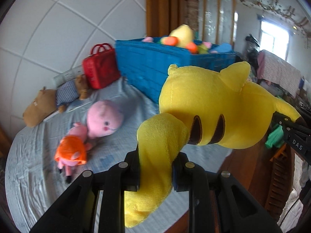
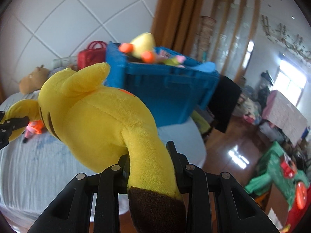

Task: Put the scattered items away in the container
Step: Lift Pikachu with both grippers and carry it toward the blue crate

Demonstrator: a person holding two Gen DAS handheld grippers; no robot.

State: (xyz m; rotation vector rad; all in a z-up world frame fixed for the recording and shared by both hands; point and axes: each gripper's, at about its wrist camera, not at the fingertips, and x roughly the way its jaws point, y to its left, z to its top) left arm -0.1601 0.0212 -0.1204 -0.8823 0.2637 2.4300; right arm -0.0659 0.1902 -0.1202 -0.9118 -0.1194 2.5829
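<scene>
Both tools clenched on yellow plush [image 1: 210, 106]: left tool [image 1: 155, 171] on tail, right tool [image 2: 149, 167] on ear. Lift level w/ both, clear rim of blue crate [image 1: 147, 66], then let go over the toys inside.

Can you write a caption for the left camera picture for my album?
Two grippers, left and right, carry a yellow plush toy toward the blue crate.

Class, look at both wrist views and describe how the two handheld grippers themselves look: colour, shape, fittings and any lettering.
Both are matte black plastic. The left gripper and the right gripper each show ribbed, strut-like linkage bars joined by round silver pins, ending in flat finger plates. A blue pad lines one of the left gripper's fingers. White letters reading DAS mark the right gripper's side. No cables or sleeves show.
</scene>
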